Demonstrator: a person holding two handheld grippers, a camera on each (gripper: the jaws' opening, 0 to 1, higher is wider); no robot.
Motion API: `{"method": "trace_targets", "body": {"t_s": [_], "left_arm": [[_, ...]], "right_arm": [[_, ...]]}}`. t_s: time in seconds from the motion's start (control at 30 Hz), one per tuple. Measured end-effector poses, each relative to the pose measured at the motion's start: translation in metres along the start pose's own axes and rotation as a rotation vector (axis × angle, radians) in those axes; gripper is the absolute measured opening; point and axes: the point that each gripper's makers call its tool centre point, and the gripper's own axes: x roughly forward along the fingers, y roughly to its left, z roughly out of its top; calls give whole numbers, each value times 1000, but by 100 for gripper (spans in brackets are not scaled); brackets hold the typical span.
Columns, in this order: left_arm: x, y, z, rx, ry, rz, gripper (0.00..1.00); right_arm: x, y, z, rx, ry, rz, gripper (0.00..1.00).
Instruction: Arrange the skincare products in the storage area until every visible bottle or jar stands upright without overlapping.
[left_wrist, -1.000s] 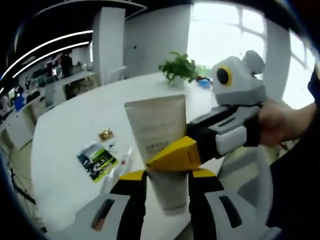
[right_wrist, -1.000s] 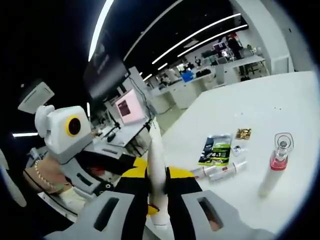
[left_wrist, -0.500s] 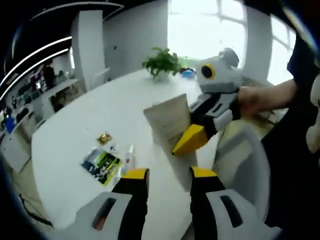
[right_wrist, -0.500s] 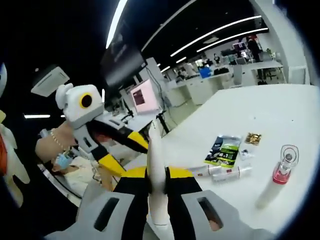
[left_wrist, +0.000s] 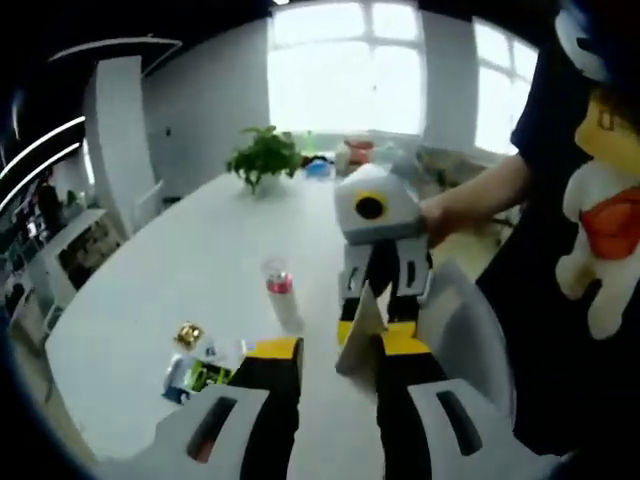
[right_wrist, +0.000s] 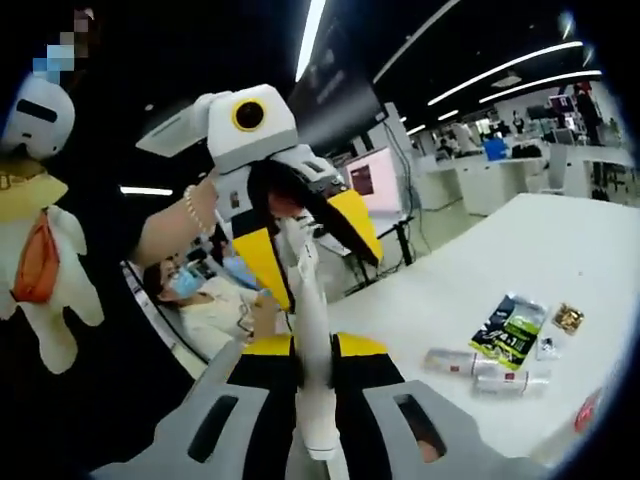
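Observation:
My right gripper (right_wrist: 315, 345) is shut on a cream-white tube (right_wrist: 310, 310), which I see edge-on and upright between its jaws. In the left gripper view the same tube (left_wrist: 358, 335) hangs in the right gripper (left_wrist: 372, 322), just ahead of my left gripper (left_wrist: 337, 348), whose jaws stand open and apart from it. The left gripper (right_wrist: 322, 280) faces me in the right gripper view, jaws spread wide. A slim bottle with pink contents and a clear cap (left_wrist: 279, 295) stands upright on the white table (left_wrist: 200, 260). Two small tubes (right_wrist: 470, 362) lie flat.
A green-and-black sachet (right_wrist: 510, 330) and a small gold item (right_wrist: 570, 318) lie on the table near the lying tubes. A potted plant (left_wrist: 262, 155) stands at the far end. A plush toy (left_wrist: 600, 230) hangs at the right. A seated person (right_wrist: 205, 295) is beyond the table edge.
My left gripper has let go of the tube and pulled back from it, jaws open. The right gripper still holds the tube. Both views have swung round.

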Motion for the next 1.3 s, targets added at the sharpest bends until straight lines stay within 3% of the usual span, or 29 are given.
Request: {"method": "trace_targets", "body": {"t_s": [0.2,0.57,0.83,1.03,1.3], "left_arm": [[6,-13,-3,17,13,-78,22],[10,-24,6,59,4,-100,11],[-1,-15,29,42,-65,-107,10],[-17,-6,59,47,-140,-103,10],[-23,-3,72,36,-192,-103,9]], "right_arm": [[1,3,1,-29,8,27,12],[-9,5,4,-99,40,50,15],[-15,4,25,-137,-84,11,18],[-14,1,19,-141,-74,-13,25],[-14,0,29,-151,-122,-33,20]]}}
